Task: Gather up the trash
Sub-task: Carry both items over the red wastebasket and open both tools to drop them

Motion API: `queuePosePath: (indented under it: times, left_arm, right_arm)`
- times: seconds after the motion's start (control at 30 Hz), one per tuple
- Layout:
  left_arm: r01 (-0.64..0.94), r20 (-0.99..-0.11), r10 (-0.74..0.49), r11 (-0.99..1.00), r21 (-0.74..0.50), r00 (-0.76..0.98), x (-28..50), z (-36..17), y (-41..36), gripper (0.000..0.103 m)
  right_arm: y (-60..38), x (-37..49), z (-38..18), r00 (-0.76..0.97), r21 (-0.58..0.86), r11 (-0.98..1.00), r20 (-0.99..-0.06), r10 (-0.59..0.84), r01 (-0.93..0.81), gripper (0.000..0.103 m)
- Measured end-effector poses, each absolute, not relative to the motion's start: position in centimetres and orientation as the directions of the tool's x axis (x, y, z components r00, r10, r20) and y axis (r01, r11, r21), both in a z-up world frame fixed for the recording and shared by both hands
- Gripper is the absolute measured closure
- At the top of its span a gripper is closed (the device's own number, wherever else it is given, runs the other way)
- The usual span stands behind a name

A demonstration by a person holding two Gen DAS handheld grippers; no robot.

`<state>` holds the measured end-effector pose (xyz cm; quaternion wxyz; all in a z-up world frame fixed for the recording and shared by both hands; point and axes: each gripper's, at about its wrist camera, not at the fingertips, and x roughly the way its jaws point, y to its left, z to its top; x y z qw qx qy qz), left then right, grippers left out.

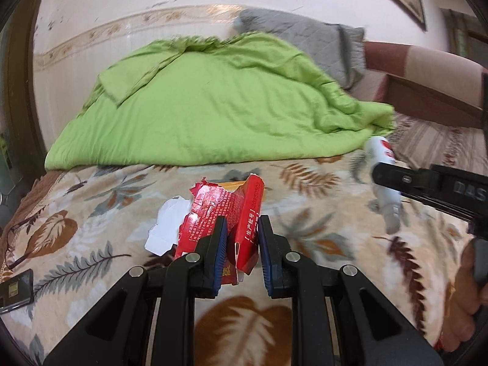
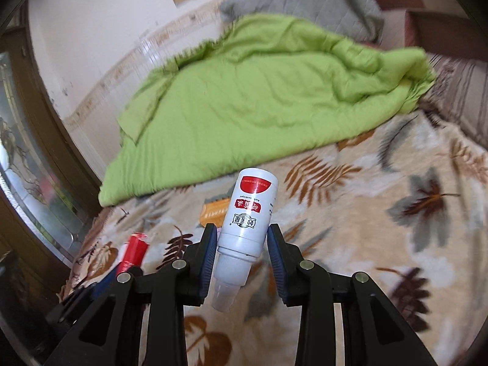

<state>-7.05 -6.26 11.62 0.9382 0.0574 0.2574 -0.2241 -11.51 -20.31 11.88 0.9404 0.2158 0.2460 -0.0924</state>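
Note:
A torn red carton (image 1: 231, 213) with white printed text is pinched between the blue pads of my left gripper (image 1: 242, 231), lifted above the leaf-patterned bedspread (image 1: 305, 189). My right gripper (image 2: 242, 241) is shut on a white spray bottle (image 2: 248, 210) with a red label, held upside down with its nozzle toward the camera. In the left wrist view the same bottle (image 1: 382, 183) and the right gripper's black finger (image 1: 396, 178) show at the right. The red carton (image 2: 135, 248) appears low left in the right wrist view. An orange packet (image 2: 213, 210) lies flat on the bedspread beyond the bottle.
A crumpled green quilt (image 1: 219, 100) covers the far half of the bed, with a grey pillow (image 1: 308, 39) behind it. A white paper scrap (image 1: 164, 228) lies by the carton. A dark phone (image 1: 15, 289) rests at the left edge. A hand (image 1: 469, 311) shows at right.

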Motion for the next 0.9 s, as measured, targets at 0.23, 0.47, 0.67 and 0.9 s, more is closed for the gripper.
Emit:
queuePosePath:
  times: [0.23, 0.47, 0.67, 0.9]
  left_arm:
    - [0.605, -0.487, -0.536, 0.796, -0.021, 0.689, -14.7, 13.6, -10.6, 0.083]
    - [0.839, -0.497, -0.756, 0.535, -0.097, 0.425, -23.3, 15.8, -17.4, 0.083]
    - [0.933, -0.530, -0.830, 0.310, -0.183, 0.172, -29.2, 16.6, -24.4, 0.083]
    - [0.951, -0.600, -0.800, 0.184, -0.248, -0.002, -33.7, 14.8, -30.6, 0.083]
  right_arm:
    - [-22.8, -24.6, 13.8, 0.868, 0.366, 0.874, -0.482, -0.116, 0.320, 0.067]
    - [-27.5, -38.1, 16.2, 0.848, 0.362, 0.819, -0.465, -0.255, 0.445, 0.067]
    - [-30.5, -46.9, 15.1, 0.783, 0.371, 0.732, -0.514, -0.350, 0.571, 0.067]
    - [-33.4, -52.5, 12.7, 0.725, 0.413, 0.623, -0.558, -0.403, 0.664, 0.066]
